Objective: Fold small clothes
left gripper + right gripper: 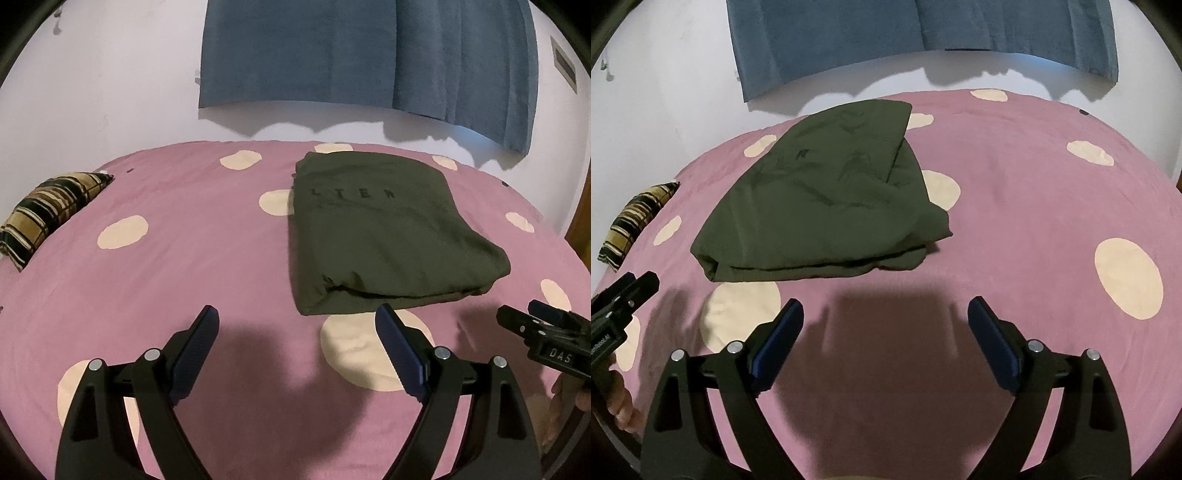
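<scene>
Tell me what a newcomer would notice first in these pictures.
The folded green shirt on the pink dotted sheet, just beyond both grippers. Behind it, a blue cloth hangs on the white wall, and a striped pillow lies at the bed's left edge. The left gripper and right gripper hold nothing, jaws wide.

Pink spotted bed point(184, 266); folded olive garment point(373, 229) centre; plaid pillow point(48, 214) far left

Dim, soft indoor light; dark shadows on bedspread point(1015, 206); fisheye-bent, vignetted edges.
</scene>
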Demonstrator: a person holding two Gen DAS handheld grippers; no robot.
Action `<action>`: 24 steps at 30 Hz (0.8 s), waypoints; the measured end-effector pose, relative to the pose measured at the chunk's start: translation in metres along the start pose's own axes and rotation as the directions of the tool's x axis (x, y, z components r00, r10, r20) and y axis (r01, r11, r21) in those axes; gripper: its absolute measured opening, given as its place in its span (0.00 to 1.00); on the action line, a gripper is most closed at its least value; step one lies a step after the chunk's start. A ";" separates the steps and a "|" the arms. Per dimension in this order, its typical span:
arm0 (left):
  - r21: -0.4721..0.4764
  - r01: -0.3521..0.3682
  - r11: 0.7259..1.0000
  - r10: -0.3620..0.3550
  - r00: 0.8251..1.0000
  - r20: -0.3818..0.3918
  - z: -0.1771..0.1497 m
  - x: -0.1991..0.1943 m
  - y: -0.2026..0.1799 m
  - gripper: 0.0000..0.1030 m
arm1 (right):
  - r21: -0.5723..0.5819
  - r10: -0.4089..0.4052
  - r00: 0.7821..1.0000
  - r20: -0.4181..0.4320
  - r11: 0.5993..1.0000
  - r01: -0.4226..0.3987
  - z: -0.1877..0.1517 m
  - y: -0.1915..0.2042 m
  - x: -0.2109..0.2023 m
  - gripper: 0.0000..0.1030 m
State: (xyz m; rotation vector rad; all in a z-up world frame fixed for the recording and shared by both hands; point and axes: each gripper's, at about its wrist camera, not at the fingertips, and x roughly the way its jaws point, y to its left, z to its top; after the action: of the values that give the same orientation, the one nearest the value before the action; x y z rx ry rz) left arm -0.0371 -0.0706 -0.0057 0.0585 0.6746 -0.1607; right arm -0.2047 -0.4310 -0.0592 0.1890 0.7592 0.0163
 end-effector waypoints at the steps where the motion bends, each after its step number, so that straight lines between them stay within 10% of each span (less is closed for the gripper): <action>1: 0.002 0.002 1.000 -0.002 1.000 0.000 -0.001 -0.001 -0.001 0.83 | -0.003 0.001 1.000 0.001 1.000 -0.001 0.000 0.001 0.000 0.88; 24: -0.007 0.016 1.000 -0.016 1.000 -0.021 -0.001 0.001 -0.001 0.83 | -0.019 -0.006 1.000 -0.005 1.000 0.006 -0.007 0.010 0.000 0.88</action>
State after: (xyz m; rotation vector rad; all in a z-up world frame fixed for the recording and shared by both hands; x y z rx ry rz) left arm -0.0367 -0.0714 -0.0069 0.0481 0.6970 -0.1732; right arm -0.2087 -0.4196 -0.0620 0.1687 0.7646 0.0180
